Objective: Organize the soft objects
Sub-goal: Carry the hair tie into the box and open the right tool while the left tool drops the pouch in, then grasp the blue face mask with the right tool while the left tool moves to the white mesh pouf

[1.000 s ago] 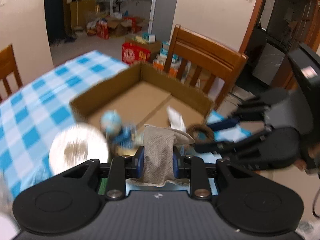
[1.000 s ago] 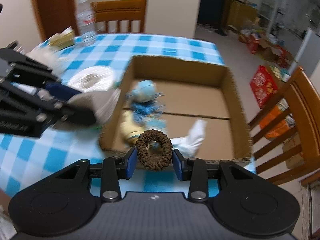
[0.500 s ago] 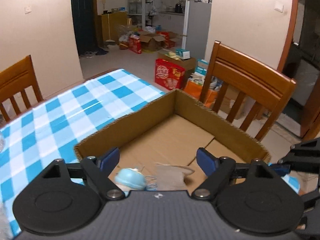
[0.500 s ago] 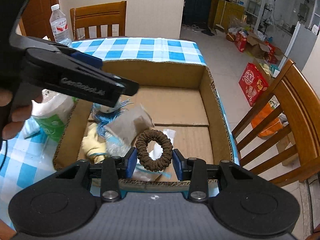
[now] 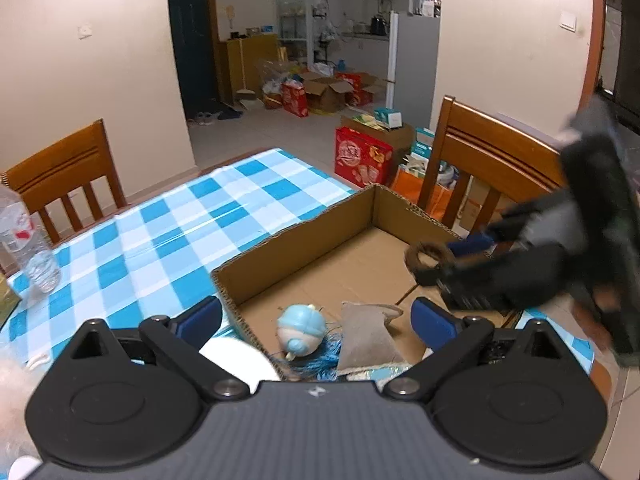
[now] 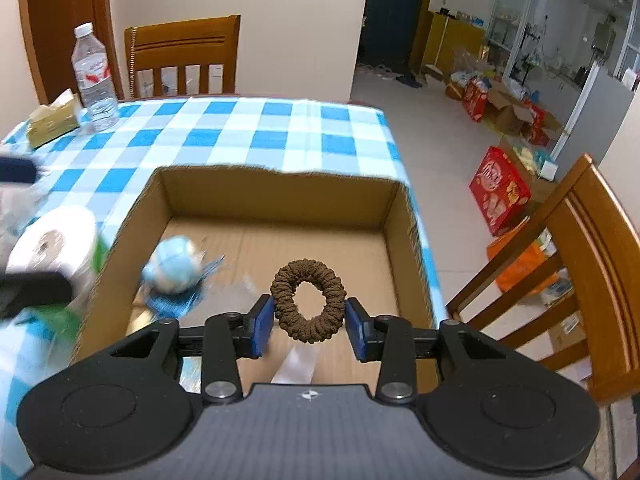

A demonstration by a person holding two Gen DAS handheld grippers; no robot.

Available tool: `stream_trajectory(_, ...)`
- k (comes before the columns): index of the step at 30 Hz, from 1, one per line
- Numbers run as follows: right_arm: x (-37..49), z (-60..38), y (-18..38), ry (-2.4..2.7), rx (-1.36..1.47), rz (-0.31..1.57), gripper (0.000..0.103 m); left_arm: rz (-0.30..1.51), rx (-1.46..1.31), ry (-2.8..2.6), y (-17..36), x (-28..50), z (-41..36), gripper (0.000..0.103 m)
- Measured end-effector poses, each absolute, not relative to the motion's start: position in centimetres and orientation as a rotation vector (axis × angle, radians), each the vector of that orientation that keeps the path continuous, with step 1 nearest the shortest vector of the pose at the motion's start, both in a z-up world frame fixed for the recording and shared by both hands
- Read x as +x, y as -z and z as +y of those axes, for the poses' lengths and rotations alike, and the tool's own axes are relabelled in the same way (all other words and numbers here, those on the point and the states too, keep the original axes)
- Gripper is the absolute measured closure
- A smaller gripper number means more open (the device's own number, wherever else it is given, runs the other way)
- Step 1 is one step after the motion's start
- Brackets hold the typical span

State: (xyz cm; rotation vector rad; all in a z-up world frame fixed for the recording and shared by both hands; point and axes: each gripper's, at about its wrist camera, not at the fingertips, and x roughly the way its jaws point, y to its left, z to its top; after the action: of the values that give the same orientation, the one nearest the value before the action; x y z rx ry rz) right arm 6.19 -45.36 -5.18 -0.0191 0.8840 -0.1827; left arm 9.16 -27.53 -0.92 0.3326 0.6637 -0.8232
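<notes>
The cardboard box (image 6: 280,196) on the checked table already held a grey cloth pouch (image 5: 368,336) and a small blue doll (image 5: 302,330); the left gripper (image 5: 316,320), its jaws having just opened to their widest, held nothing above them. The right gripper (image 6: 310,326) hung over the box with the brown scrunchie (image 6: 308,300) between its blue pads, jaws just easing apart though apparently touching it; light, springy and squashable, it looked best pinched across its outer rim

Open-topped cardboard box (image 6: 276,188) at the right edge of the checked table (image 6: 248,128), walled on all four sides, so entry only from above. Bare floor across the far half and far right corner of the box. Near left corner taken up by a blue-capped doll (image 5: 302,330) and a grey pouch (image 5: 368,338), touching. Left wall crowded from outside by a toilet roll (image 6: 52,244). Wide clear cloth beyond the far wall; water bottle (image 6: 96,80) and tissue pack (image 6: 54,120) at the far left corner. Wooden chair (image 6: 580,256) close beside the right edge.
</notes>
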Motion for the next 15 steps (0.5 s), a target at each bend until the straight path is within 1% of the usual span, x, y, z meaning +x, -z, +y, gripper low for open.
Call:
stream_trajectory(1, 6.7, -45.5, 5.1, 0.191, -0.019, 0.882, 0.045, 0.658, 0.329, 0.817, 0.8, 8.9, -27.1, 0.002)
stream_trajectory(2, 7.1, -45.5, 5.0, 0.199, -0.014, 0.880, 0.030, 0.655, 0.328, 0.810, 0.7, 8.6, -26.7, 0.002)
stream_trajectory(3, 7.2, -45.5, 4.8, 0.203, -0.010, 0.872, 0.022, 0.653, 0.329, 0.803, 0.7, 8.4, -26.5, 0.002)
stream_trajectory(4, 7.2, -45.3, 4.5, 0.204, -0.006, 0.856, 0.010, 0.649, 0.331, 0.798, 0.7, 8.2, -26.1, 0.001)
stream_trajectory(5, 7.2, -45.0, 4.3, 0.205, -0.001, 0.843, 0.001, 0.643, 0.334, 0.789, 0.6, 8.0, -25.8, 0.001)
stream_trajectory(15, 5.6, -41.0, 2.6, 0.153, 0.001, 0.825, 0.000, 0.670, 0.345, 0.748, 1.1, 6.6, -22.4, 0.001)
